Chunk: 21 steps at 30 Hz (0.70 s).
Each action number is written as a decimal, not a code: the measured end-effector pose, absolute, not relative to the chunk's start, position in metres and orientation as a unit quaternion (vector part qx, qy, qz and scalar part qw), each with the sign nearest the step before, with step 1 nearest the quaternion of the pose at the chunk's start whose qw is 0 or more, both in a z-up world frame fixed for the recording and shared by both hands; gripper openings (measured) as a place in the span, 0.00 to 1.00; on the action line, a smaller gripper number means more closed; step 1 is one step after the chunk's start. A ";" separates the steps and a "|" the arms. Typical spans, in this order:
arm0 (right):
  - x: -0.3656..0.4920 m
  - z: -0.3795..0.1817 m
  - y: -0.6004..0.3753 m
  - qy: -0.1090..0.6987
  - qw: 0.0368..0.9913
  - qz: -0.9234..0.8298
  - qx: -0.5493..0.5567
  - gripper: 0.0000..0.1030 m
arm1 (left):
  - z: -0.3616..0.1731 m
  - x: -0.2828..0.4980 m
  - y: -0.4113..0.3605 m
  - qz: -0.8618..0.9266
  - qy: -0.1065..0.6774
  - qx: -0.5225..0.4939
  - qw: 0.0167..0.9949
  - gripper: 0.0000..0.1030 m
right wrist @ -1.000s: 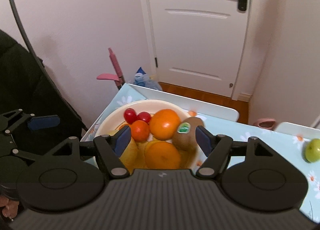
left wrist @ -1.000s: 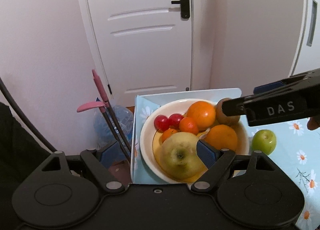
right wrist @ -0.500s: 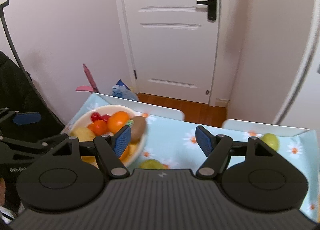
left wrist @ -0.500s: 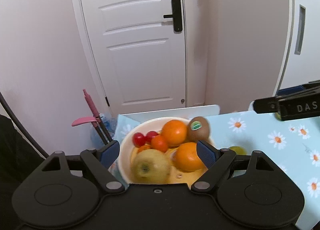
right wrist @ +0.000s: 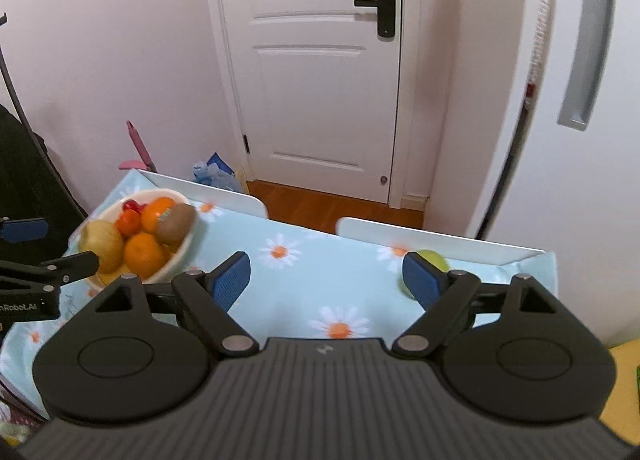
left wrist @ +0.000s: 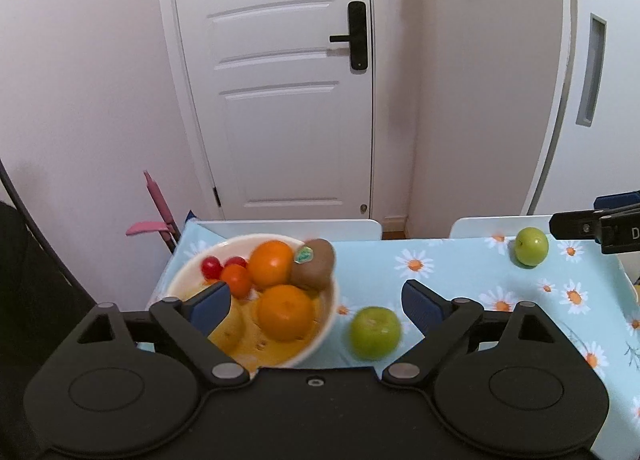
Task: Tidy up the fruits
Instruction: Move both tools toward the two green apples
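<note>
A white bowl (left wrist: 240, 239) on the daisy tablecloth holds two oranges (left wrist: 285, 312), a kiwi (left wrist: 316, 266) with a sticker, cherry tomatoes (left wrist: 211, 266) and a yellow fruit. A green apple (left wrist: 375, 333) lies on the cloth right of the bowl, between the fingers of my left gripper (left wrist: 316, 304), untouched. The left jaws are opening. A second green apple (left wrist: 531, 247) sits far right. In the right wrist view this apple (right wrist: 434, 258) peeks out behind the right finger of my right gripper (right wrist: 326, 282), whose jaws are opening over bare cloth. The bowl (right wrist: 182, 248) is at its left.
Two white chair backs (right wrist: 440, 238) line the table's far edge, before a white door (left wrist: 280, 100). A pink-handled tool (left wrist: 154, 216) leans left of the table; a blue bag (right wrist: 216, 176) lies on the floor. The right gripper's finger (left wrist: 592, 226) juts in at the right edge.
Both grippers have drawn back from the bowl and swung right, and their jaws have widened. The kiwi stays in the bowl. Both green apples have come into view.
</note>
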State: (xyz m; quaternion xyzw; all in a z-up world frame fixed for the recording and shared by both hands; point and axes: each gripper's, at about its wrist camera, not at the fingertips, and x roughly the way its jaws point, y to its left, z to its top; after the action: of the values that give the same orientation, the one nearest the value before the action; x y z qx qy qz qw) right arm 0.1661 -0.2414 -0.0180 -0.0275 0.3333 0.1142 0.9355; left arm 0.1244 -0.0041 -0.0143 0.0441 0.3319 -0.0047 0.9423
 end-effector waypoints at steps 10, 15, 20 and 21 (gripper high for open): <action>0.199 -0.059 -0.296 0.347 0.929 0.123 -0.034 0.96 | -0.052 0.133 -0.048 0.036 0.351 0.035 0.935 0.92; 0.220 -0.085 -0.313 0.359 0.925 0.122 -0.033 0.96 | -0.083 0.151 -0.061 0.056 0.365 0.028 0.929 0.92; 0.242 -0.108 -0.319 0.367 0.921 0.123 -0.032 0.95 | -0.112 0.169 -0.066 0.075 0.384 0.013 0.920 0.82; 0.245 -0.111 -0.320 0.369 0.920 0.124 -0.031 0.95 | -0.115 0.173 -0.065 0.077 0.387 0.008 0.919 0.82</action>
State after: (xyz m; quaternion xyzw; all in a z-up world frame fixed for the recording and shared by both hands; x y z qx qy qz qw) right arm 0.2453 -0.3204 -0.1114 -0.0308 0.3693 0.1239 0.9205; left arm 0.1726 -0.0654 -0.1152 0.0083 0.3869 0.0774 0.9188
